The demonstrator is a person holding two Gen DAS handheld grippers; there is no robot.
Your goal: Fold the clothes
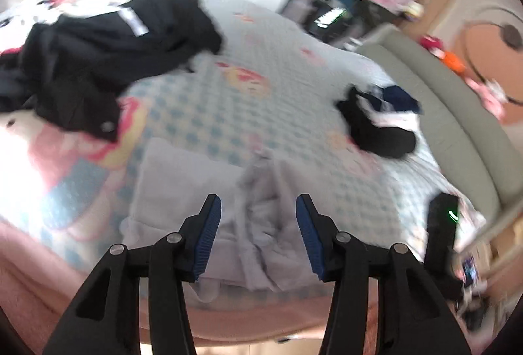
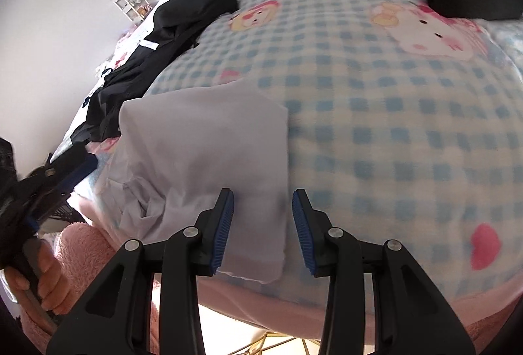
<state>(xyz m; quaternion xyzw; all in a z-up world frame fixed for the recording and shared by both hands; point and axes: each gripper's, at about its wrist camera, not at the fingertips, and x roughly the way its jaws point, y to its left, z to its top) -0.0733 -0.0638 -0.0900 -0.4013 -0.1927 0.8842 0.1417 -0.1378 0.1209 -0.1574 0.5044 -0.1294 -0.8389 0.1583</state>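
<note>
1. The pale grey garment (image 2: 209, 159) is lying partly folded at the bed's (image 2: 376, 126) near edge.
2. The left gripper (image 1: 258, 224) is hovering spread above its bunched middle, pinching nothing.
3. The right gripper (image 2: 263, 221) is standing spread over its corner, gripping nothing.
4. Two dark clothing piles are lying beyond: one black heap (image 1: 98, 60), one mixed pile (image 1: 379, 119).

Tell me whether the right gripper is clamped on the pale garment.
No: the right gripper stands open over the pale garment, pads not pressing it.
</note>
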